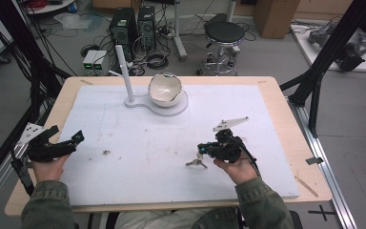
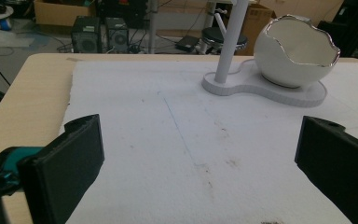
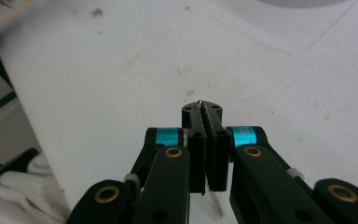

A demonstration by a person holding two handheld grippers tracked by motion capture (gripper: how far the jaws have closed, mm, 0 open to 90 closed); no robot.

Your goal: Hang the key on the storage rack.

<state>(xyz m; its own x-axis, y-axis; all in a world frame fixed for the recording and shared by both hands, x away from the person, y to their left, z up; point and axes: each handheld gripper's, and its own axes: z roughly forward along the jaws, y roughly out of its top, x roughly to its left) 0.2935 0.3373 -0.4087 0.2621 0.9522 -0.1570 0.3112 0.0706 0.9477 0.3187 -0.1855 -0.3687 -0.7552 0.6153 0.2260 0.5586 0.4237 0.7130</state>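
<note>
Your right gripper [image 1: 201, 151] is clamped on the keys [image 1: 196, 163], which dangle just above the near white mat [image 1: 138, 162], gripped thin so they can swing free; your left gripper [image 1: 66, 143] waits wide open, empty

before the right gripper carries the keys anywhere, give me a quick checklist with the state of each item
1. Right gripper clamped on the keys: ok. In the right gripper view the jaws stand together with a thin metal edge pinched between them.
2. Keys clear of the white mat: cannot tell. They hang at the jaws close above it.
3. Eggshell bowl open and upright on its stand: ok.
4. Path across the mat to the bowl free of objects: ok, only small stains.
5. Left gripper out of the way: ok. It is at the mat's left edge, jaws open, nothing between them.
6. White post beside the bowl: ok, upright.
</note>
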